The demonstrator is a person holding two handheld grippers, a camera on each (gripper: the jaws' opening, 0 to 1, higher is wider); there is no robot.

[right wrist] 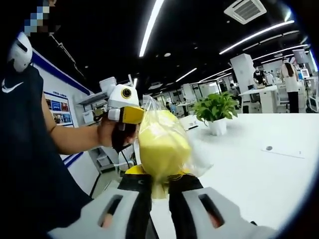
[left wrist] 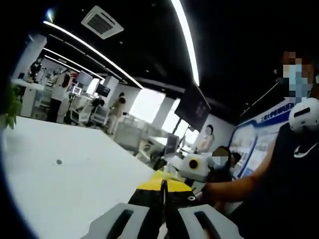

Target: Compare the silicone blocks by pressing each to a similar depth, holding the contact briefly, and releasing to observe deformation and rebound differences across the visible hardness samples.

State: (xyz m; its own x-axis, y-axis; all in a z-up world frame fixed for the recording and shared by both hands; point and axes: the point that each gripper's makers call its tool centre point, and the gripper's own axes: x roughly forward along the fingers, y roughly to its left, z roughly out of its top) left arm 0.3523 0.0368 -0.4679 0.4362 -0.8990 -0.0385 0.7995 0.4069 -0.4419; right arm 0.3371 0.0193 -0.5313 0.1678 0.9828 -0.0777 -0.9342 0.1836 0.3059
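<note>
A yellow silicone block (right wrist: pixel 160 141) wrapped in a clear plastic bag is held up above the white table (right wrist: pixel 259 174), pinched at its lower end by my right gripper (right wrist: pixel 159 183), which is shut on it. My left gripper (left wrist: pixel 162 186) has its yellow-tipped jaws pressed together with nothing between them, and it points out over the white table (left wrist: pixel 75 174). In the right gripper view the left gripper (right wrist: pixel 123 113) shows behind the bag, held in a person's hand. The right gripper (left wrist: pixel 195 167) shows in the left gripper view, just past the left jaws.
A person in a dark shirt (right wrist: pixel 30 164) stands close at the table's edge. A potted green plant (right wrist: pixel 216 110) stands on the table further back. A small round cover (right wrist: pixel 269 148) is set in the tabletop. Desks, monitors and other people fill the far room.
</note>
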